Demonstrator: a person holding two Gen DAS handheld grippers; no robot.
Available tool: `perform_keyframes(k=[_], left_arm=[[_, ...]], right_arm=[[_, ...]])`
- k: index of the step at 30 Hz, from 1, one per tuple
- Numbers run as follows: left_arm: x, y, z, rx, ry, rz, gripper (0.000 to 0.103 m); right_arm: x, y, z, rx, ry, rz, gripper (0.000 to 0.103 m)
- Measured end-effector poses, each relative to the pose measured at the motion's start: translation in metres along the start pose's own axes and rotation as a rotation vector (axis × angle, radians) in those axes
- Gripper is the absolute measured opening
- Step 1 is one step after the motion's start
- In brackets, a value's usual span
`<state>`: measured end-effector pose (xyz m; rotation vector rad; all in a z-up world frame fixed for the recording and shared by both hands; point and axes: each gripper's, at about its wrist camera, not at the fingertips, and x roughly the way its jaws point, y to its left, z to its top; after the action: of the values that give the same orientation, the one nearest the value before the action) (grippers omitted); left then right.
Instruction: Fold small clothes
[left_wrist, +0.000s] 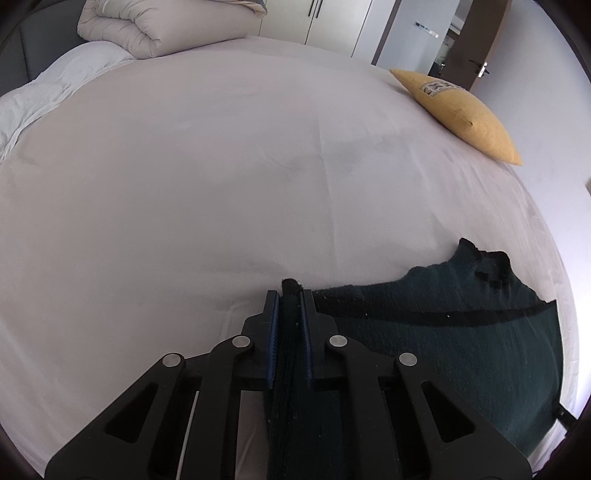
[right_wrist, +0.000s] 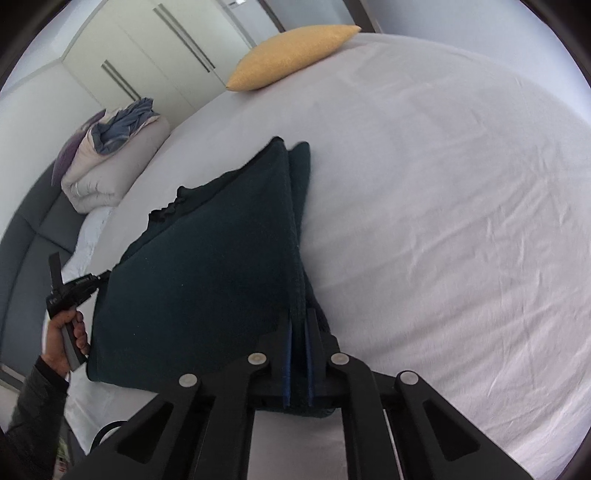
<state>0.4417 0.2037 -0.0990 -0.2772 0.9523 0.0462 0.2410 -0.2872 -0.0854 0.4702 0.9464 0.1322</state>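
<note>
Each hand-held gripper, left (left_wrist: 290, 295) and right (right_wrist: 300, 319), pinches an edge of a dark green garment (right_wrist: 207, 280) stretched above the white bed (right_wrist: 443, 221).

Dark green garment (right_wrist: 199, 280): fuzzy matt knit. Bed sheet (right_wrist: 443, 221): smooth matt cloth, creased. Gripper (left_wrist: 290, 295) links: matt black plastic, metal pins.

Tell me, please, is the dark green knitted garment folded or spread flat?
Folded: the dark green knitted garment shows doubled layers along one edge, held up between the left gripper and right gripper.
</note>
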Motion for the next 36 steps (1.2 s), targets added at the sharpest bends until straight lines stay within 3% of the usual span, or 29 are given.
perform_keyframes(k=[4,9,12,17,20,26,29,31,33,36], left_arm=[[0.004,0.002,0.001,-0.006,-0.005,0.006,0.009],[0.005,0.012,0.003,-0.067,-0.027,-0.044,0.009],[-0.006,0.020,0.003,-0.092,-0.044,-0.094,0.010],[-0.032,0.040,0.004,-0.109,-0.080,-0.040,0.010],[-0.049,0.050,-0.002,-0.142,-0.095,-0.025,0.010],[-0.073,0.002,-0.034,-0.020,-0.091,-0.140,0.010],[-0.065,-0.022,-0.044,0.075,-0.082,-0.090,0.010],[-0.055,-0.017,-0.044,0.046,-0.070,-0.063,0.010],[-0.048,0.002,-0.039,-0.037,-0.062,-0.098,0.010],[-0.043,0.012,-0.025,-0.015,-0.062,-0.083,0.010]], right_arm=[[0.002,-0.007,0.001,0.031,-0.001,0.021,0.006],[0.007,-0.010,-0.002,0.029,0.016,0.046,0.006],[0.000,-0.011,-0.004,0.040,0.020,0.076,0.013],[-0.023,-0.005,-0.003,0.011,-0.028,-0.010,0.023],[-0.036,0.001,0.002,0.016,-0.070,-0.039,0.023],[-0.022,0.066,0.017,-0.119,-0.060,0.066,0.023],[0.002,0.098,0.022,-0.185,-0.015,0.138,0.023],[0.017,0.115,0.023,-0.214,0.007,0.137,0.023],[0.026,0.128,0.022,-0.233,0.029,0.155,0.023],[0.031,0.136,0.015,-0.266,0.034,0.191,0.028]])
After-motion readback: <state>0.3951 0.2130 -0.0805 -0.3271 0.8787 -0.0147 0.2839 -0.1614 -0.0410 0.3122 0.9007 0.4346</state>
